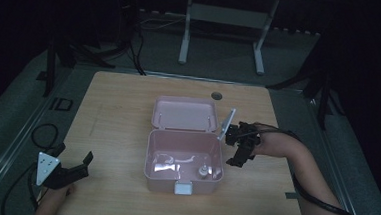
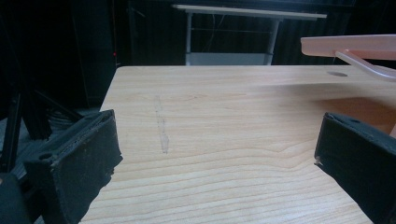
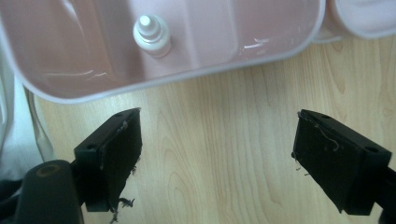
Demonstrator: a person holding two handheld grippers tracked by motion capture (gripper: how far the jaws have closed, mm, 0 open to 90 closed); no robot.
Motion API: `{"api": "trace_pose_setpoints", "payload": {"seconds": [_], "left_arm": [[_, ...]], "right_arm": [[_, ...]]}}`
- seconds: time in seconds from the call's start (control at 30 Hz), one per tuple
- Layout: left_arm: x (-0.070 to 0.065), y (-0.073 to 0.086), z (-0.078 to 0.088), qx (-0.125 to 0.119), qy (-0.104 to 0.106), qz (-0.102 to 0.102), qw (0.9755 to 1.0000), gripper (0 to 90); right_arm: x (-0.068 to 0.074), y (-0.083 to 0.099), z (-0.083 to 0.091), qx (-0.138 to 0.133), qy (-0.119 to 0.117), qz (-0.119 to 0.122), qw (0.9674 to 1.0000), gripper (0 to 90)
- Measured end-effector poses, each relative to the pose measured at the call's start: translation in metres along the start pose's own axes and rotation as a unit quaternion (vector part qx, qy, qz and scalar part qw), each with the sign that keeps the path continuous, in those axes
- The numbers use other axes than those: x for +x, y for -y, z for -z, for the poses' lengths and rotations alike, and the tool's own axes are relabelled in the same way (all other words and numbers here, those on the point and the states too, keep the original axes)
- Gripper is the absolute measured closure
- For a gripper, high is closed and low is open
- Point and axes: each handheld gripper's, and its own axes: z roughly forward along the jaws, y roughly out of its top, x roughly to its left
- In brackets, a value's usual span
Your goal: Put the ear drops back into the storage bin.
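A pink plastic box stands open in the middle of the wooden table, its lid folded back flat behind it. A small white bottle stands upright inside the box at its front right corner; the right gripper view looks down on that bottle. My right gripper hovers just right of the box, open, with bare wood between its jaws. My left gripper rests near the table's front left corner, open and holding nothing.
A round cable hole sits in the table's far edge behind the lid. Black stands and cables crowd the floor to the left, and a white table frame stands farther back. The pink lid's edge juts in at the left gripper view's upper right.
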Motion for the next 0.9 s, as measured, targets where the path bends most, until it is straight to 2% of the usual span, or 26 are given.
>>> {"api": "trace_pose_setpoints", "payload": {"seconds": [0.1, 0.17, 0.43, 0.5, 0.77, 0.83, 0.9], "left_arm": [[0.000, 0.000, 0.000, 0.000, 0.000, 0.000, 1.0000, 0.4], [0.000, 0.000, 0.000, 0.000, 0.000, 0.000, 1.0000, 0.4], [0.000, 0.000, 0.000, 0.001, 0.000, -0.001, 1.0000, 0.4], [0.000, 0.000, 0.000, 0.001, 0.000, -0.001, 1.0000, 0.4], [0.000, 0.000, 0.000, 0.001, 0.000, -0.001, 1.0000, 0.4], [0.000, 0.000, 0.000, 0.001, 0.000, -0.001, 1.0000, 0.4], [0.000, 0.000, 0.000, 0.000, 0.000, -0.001, 1.0000, 0.4]], "right_arm": [[-0.002, 0.007, -0.005, -0.009, 0.000, -0.011, 0.9999, 15.4], [-0.004, 0.019, -0.014, -0.015, 0.002, -0.023, 0.9996, 15.4], [-0.006, 0.043, -0.038, -0.030, 0.007, -0.054, 0.9981, 17.4], [-0.007, 0.048, -0.044, -0.035, 0.001, -0.065, 0.9973, 17.4], [-0.006, 0.066, -0.068, -0.046, 0.005, -0.090, 0.9949, 17.4], [-0.006, 0.076, -0.076, -0.059, 0.007, -0.106, 0.9927, 17.4], [-0.005, 0.079, -0.079, -0.061, 0.011, -0.108, 0.9922, 17.4]]}}
